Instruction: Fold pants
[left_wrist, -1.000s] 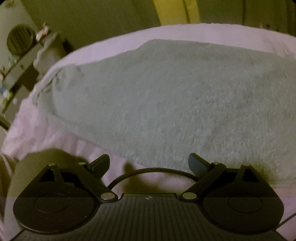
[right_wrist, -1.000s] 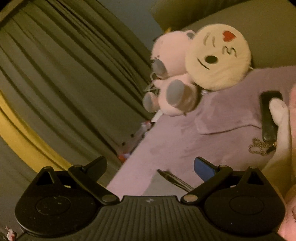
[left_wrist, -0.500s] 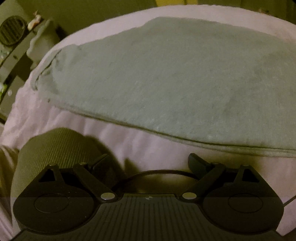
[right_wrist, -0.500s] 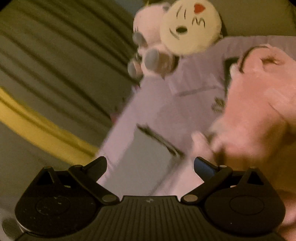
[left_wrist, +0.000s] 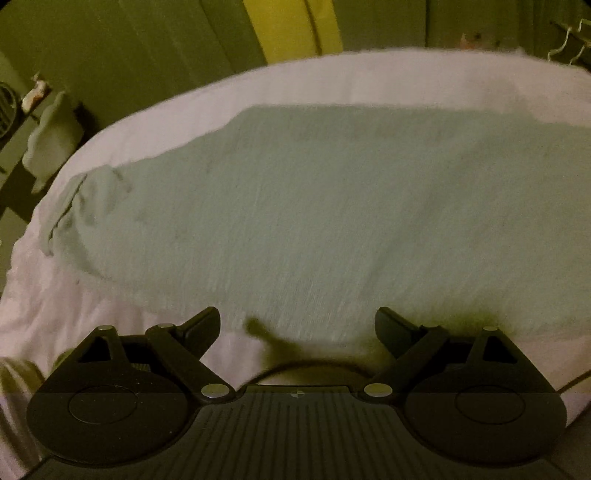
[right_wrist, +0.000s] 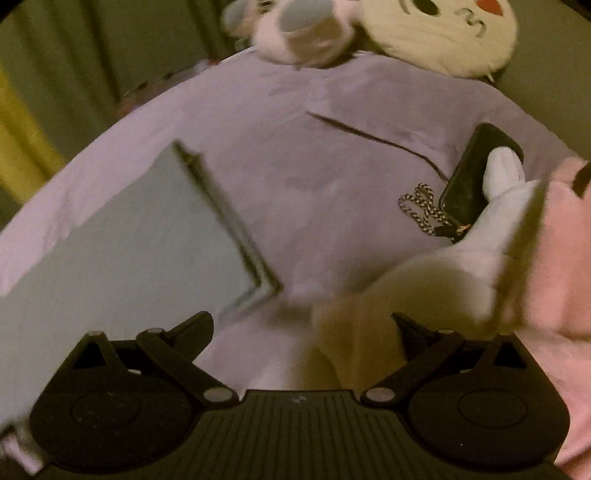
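Note:
Pale grey-green pants (left_wrist: 314, 206) lie flat across a pink-sheeted bed (left_wrist: 332, 81), with a rumpled end at the left. My left gripper (left_wrist: 297, 325) is open and empty, just above the near edge of the pants. In the right wrist view the same pants (right_wrist: 122, 240) show at the left with a squared folded corner pointing right. My right gripper (right_wrist: 303, 326) is open and empty, over the sheet just right of that corner.
A pink plush bear (right_wrist: 295, 29) and a cream emoji cushion (right_wrist: 443, 33) sit at the head of the bed. A black phone (right_wrist: 476, 177) with a chain strap lies at the right, beside a pink and white plush (right_wrist: 535, 251). Green curtains hang beyond the bed.
The left gripper moved forward over the near edge of the pants. The right gripper swung down toward the bed, bringing the folded pants corner into full view.

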